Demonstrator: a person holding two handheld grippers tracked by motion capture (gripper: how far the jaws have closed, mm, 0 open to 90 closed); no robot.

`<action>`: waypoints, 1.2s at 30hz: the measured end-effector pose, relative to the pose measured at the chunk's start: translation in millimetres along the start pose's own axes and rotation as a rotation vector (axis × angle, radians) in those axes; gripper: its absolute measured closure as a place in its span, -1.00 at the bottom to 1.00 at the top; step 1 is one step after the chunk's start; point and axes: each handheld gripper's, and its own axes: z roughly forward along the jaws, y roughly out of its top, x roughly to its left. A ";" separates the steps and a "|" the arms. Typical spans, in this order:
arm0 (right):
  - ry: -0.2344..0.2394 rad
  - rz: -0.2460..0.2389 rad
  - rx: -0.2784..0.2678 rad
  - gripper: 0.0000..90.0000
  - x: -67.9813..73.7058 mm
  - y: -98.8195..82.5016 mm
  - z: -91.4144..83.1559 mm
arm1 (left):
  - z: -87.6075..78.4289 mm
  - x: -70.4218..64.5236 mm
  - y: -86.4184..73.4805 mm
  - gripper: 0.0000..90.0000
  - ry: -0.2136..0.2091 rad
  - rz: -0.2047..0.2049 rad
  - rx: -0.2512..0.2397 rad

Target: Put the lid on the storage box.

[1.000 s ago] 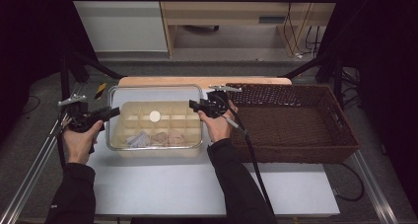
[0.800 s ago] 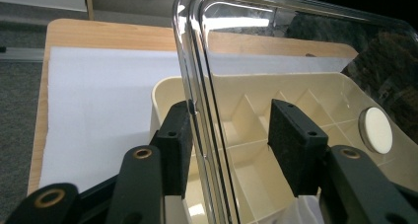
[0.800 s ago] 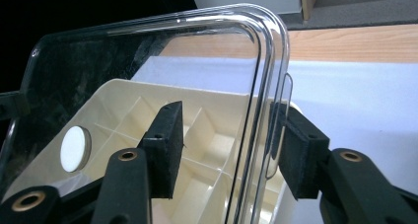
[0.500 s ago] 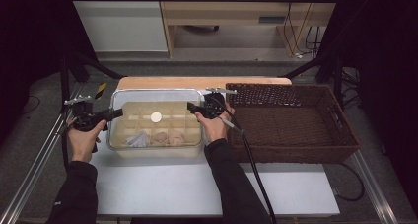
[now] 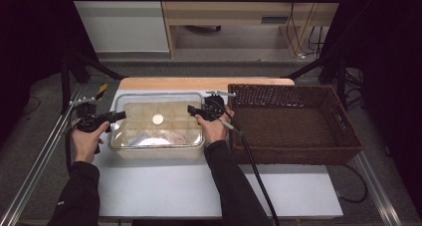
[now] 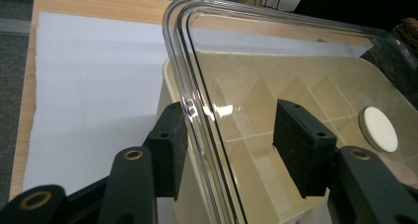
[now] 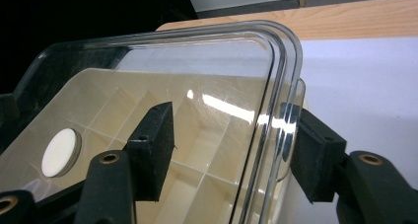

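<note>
A cream box [image 5: 157, 145] with a grid of small compartments sits on the white table [image 5: 199, 191], toward its left half, and a clear lid [image 5: 157, 122] lies over the top of it. A white round disc [image 5: 158, 119] shows near the middle of the lid. Just to the right of the box stands a brown woven basket [image 5: 343, 151], its near-left corner close beside the person's right hand.

The left claw [image 5: 118, 116] comes in at the left end of the lid, the right claw [image 5: 191, 109] at the right end, so the box lies between the two hands. In the left gripper view the rolled rim of the lid [image 6: 197, 115] runs between the two black pads: the outer pad [image 6: 170, 145] sits just beside or lightly against the rim, while the inner pad [image 6: 298, 152] stands well clear over the compartments. The right gripper view mirrors this: the lid's rim [image 7: 276, 120] passes between the pads, the outer pad [image 7: 315, 160] close beside it, the inner one [image 7: 150, 147] apart over the box.

Both claws have just been spreading wider, each astride the lid's edge without clamping it. The lid rests on the box, its corners overhanging the cream walls slightly.
</note>
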 end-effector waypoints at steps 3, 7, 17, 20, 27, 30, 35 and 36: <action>-0.005 0.008 0.002 -0.11 -1.5 -1.5 1.5 | 4.3 1.7 -0.7 0.03 -0.004 -0.012 0.004; -0.022 -0.003 -0.012 -0.16 -1.1 -1.8 2.8 | 8.7 1.9 -0.6 0.02 -0.008 -0.011 -0.005; -0.053 -0.033 -0.040 -0.23 2.8 -4.5 6.5 | 10.7 3.7 0.6 -0.02 -0.001 0.001 0.010; -0.053 -0.031 -0.028 -0.22 3.8 -4.1 5.6 | 10.8 4.9 0.5 -0.02 -0.002 -0.004 0.014; -0.060 -0.030 -0.014 -0.22 5.5 -4.0 3.5 | 9.7 4.0 -0.5 -0.06 -0.001 0.001 0.053; -0.060 -0.037 -0.010 -0.22 5.4 -3.9 3.0 | 9.1 3.9 -0.4 -0.05 0.004 0.010 0.058; -0.075 -0.054 0.004 -0.24 5.6 -3.6 1.2 | 11.7 4.5 -1.2 -0.05 0.001 0.013 0.059; -0.081 -0.058 0.014 -0.24 5.4 -3.5 0.7 | 12.4 4.2 -1.4 -0.05 0.004 0.019 0.063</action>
